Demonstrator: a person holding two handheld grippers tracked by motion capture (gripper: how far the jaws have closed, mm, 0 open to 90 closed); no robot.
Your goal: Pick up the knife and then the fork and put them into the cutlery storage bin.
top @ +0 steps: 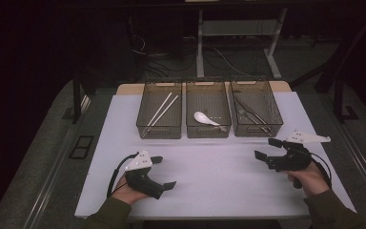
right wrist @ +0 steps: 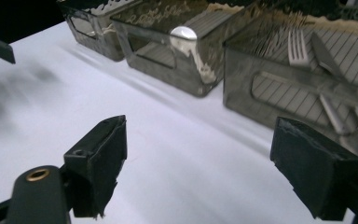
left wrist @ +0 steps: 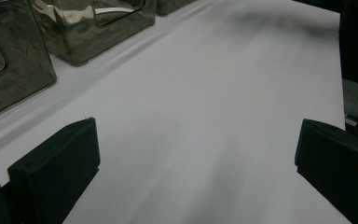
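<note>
Three bins sort the cutlery: chopsticks point(top: 162, 109), spoon point(top: 206, 119), and fork point(right wrist: 297, 47) in the right bin point(top: 256, 129). Both grippers hang spread and empty over the worktop point(top: 209, 171), the right gripper point(top: 264, 149) nearest that bin, the left gripper point(top: 163, 172) well back.

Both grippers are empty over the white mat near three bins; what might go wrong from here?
1. The right gripper, jaws wide, sits close to the right bin; reaching in, a jaw may catch the rim and shove it.
2. The fork and knife overlap, so a grab may lift both.
3. The white spoon looks smooth and may slip.
</note>
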